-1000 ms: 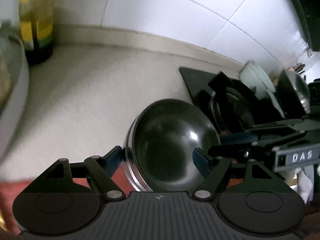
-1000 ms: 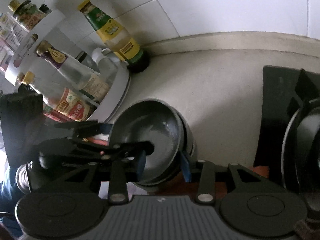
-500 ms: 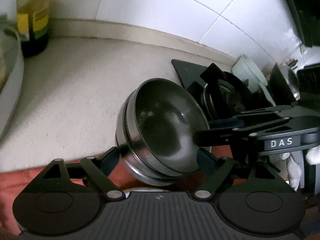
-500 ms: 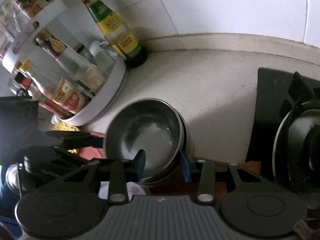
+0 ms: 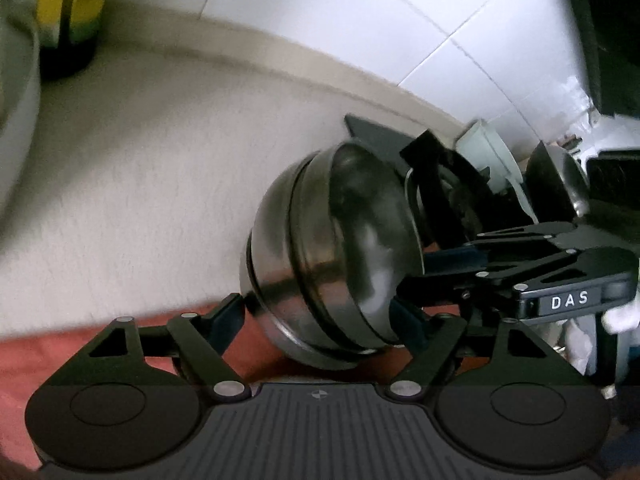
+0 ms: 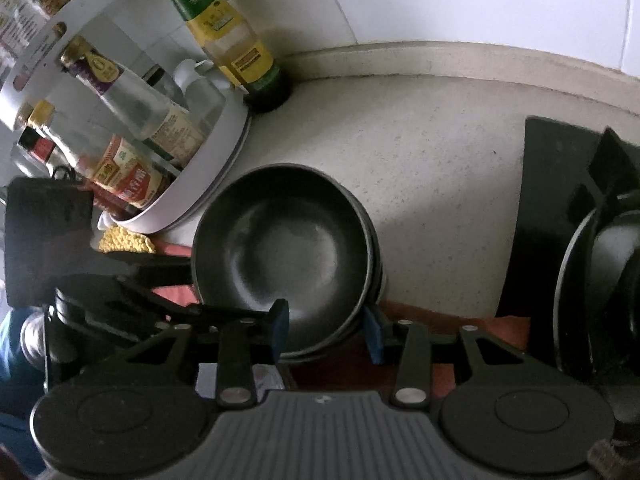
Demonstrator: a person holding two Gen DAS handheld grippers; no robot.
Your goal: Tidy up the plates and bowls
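A stack of dark metal bowls is tilted up on its edge above the front of the counter, over a red mat. My right gripper is shut on the near rim, one blue pad inside the top bowl and one outside. In the left wrist view it reaches in from the right. My left gripper straddles the lower part of the stack, its jaws closing with both pads against the sides. Its fingers reach in from the left in the right wrist view.
The pale stone counter runs back to a tiled wall. A white rack of bottles and an oil bottle stand left. A black hob with a dark pan is right. A pale green bowl sits behind it.
The bowl stack has tipped from lying nearly flat to standing on its edge, opening turned right. The left gripper sank a little around it. The right gripper kept its hold on the rim.
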